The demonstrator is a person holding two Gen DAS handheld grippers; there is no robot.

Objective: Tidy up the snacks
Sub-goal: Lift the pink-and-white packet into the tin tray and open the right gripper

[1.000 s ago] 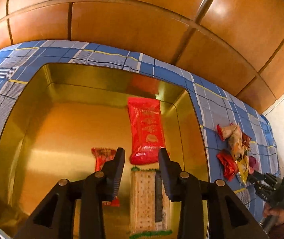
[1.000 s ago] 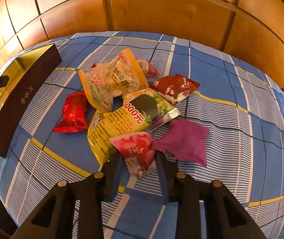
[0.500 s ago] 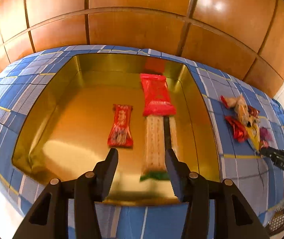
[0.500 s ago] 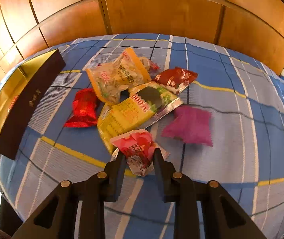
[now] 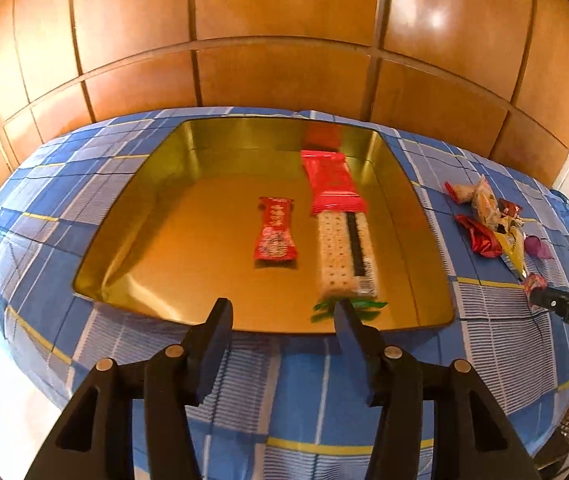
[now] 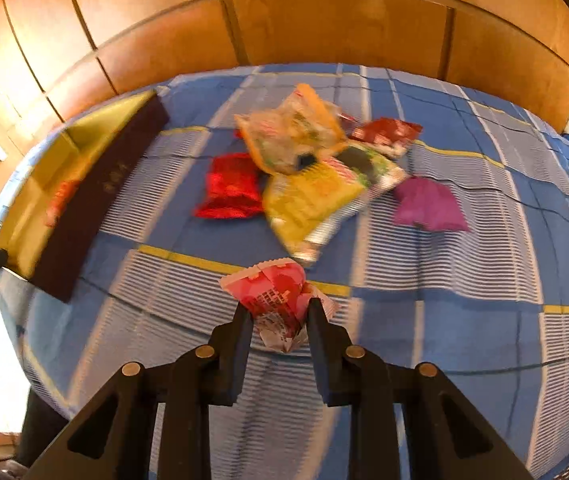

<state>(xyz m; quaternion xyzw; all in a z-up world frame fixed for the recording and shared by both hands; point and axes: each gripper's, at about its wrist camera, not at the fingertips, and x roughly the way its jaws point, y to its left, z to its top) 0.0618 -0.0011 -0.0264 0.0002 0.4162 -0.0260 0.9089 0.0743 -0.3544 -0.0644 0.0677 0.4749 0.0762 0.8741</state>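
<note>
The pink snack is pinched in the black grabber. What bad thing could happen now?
1. The right gripper pinches only the crinkled end of the pink snack packet, so it might slip out on the way to the gold tray.
2. The tray wall is raised; a dangling packet could catch on it.
3. Squeezing hard may crush what's inside.

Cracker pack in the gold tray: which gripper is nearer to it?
Left. The left gripper hangs open at the cracker pack near end in the gold tray; the right gripper is outside the tray, clamping a pink packet.
</note>
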